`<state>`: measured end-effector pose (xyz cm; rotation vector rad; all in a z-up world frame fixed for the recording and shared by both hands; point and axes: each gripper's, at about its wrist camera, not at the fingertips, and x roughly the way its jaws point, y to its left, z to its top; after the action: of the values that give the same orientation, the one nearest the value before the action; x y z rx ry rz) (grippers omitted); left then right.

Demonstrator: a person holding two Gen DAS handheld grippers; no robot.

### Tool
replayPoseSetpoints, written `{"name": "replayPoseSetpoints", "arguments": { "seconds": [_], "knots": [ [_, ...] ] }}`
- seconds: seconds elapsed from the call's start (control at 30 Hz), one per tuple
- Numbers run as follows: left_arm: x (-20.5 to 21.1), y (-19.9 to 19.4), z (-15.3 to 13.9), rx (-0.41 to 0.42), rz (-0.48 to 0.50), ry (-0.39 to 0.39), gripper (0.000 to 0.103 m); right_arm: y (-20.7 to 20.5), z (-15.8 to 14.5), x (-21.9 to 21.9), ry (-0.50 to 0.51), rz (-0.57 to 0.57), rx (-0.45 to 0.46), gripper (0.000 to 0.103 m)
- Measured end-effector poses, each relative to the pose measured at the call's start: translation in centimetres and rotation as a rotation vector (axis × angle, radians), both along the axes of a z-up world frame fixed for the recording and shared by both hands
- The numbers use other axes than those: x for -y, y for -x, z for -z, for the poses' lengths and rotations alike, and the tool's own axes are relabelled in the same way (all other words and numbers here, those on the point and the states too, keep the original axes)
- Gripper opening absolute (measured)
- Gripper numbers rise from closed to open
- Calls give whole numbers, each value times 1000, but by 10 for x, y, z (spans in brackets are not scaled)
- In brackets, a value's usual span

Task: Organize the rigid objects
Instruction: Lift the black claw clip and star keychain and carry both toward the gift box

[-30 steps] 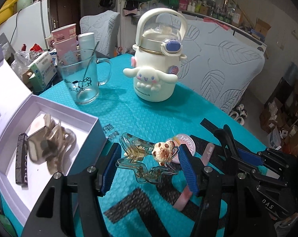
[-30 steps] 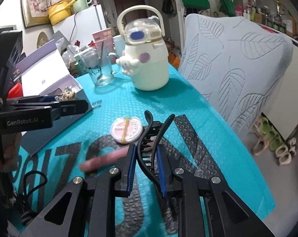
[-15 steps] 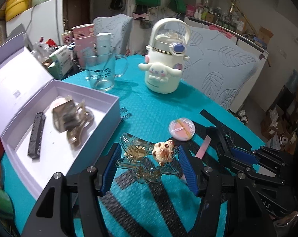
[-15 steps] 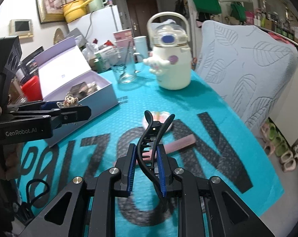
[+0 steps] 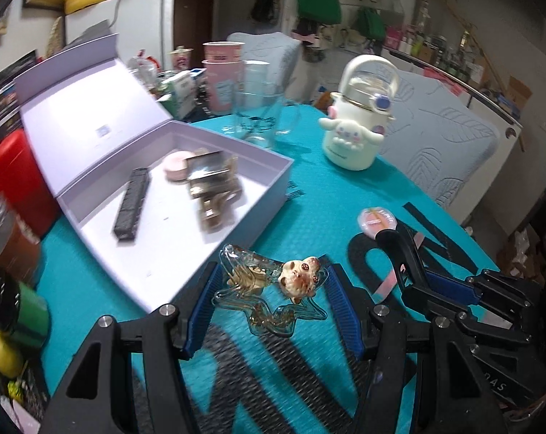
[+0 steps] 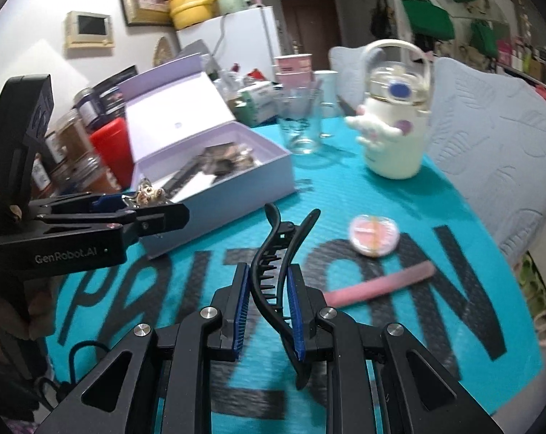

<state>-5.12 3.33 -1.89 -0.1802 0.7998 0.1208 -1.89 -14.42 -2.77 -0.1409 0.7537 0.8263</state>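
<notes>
Holding a clear star-shaped plastic hair clip with a small brown-and-cream bear charm (image 5: 273, 291), the left gripper (image 5: 273, 307) has its ribbed blue pads pressed on the two sides of the clip, above the teal bubbled table mat with big black letters (image 5: 320, 188). The right gripper (image 6: 269, 307) is closed narrowly on a glossy black toothed claw clip (image 6: 273, 275), which stands upright between its pads.

On the mat lies the open pale lilac cardboard box with a hinged lid (image 5: 273, 177); the left view looks into it and shows a long black textured bar clip (image 5: 132, 206), a round pink piece and brownish clips, all blurred. From the right view the box wall hides most of this content.

Both views show a round pink compact (image 6: 374, 235) and a flat pink stick (image 6: 381, 284) lying on the mat; in the left view the stick is mostly covered by the right gripper. Behind stand a clear glass mug (image 5: 258, 115) and a cream plastic bottle with a cartoon dog figure (image 5: 359, 130).
</notes>
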Motion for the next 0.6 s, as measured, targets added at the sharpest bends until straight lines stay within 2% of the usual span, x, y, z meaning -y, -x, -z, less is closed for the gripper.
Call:
{"name": "replayPoseSetpoints", "arguments": {
  "seconds": [0.6],
  "knots": [
    [-37, 46, -6, 11, -129, 14, 59, 26, -7, -53, -20, -192, -8, 20]
  ]
}}
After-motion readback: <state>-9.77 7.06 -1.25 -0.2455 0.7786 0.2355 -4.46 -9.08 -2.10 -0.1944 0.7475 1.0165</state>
